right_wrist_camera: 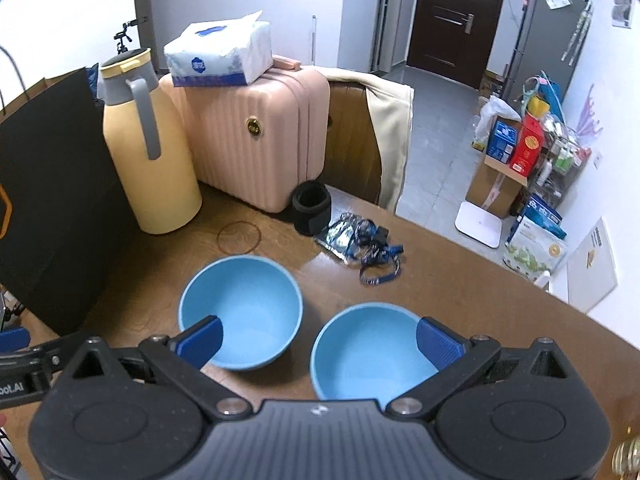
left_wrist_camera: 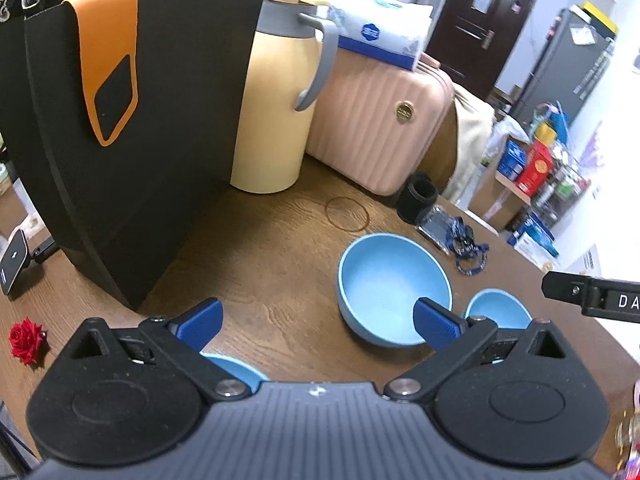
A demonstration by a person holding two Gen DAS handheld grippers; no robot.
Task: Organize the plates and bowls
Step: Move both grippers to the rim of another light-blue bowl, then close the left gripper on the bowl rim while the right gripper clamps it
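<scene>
Right wrist, bowls [right_wrist_camera: 240,312] apart, table edge [right_wrist_camera: 520,280] near

Home entryway, front door [right_wrist_camera: 452,12], fridge [right_wrist_camera: 548,32], suitcase [right_wrist_camera: 256,136], wooden table [right_wrist_camera: 460,280]

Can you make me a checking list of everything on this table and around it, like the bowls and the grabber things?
Surface: brown wooden table, with a ring stain.
Job's things: two blue bowls side by side, left bowl and right bowl, both upright and empty. A third blue dish peeks out under the left gripper. No plates seen.
Clutter: black paper bag, yellow jug, pink suitcase with a tissue pack on top, black cup, blue lanyard bundle, red rose, phone.
Grippers: left gripper open, holding nothing; right gripper open, holding nothing.
Cables: nothing seen.
Surroundings: dark door, fridge, boxes on the floor.
</scene>
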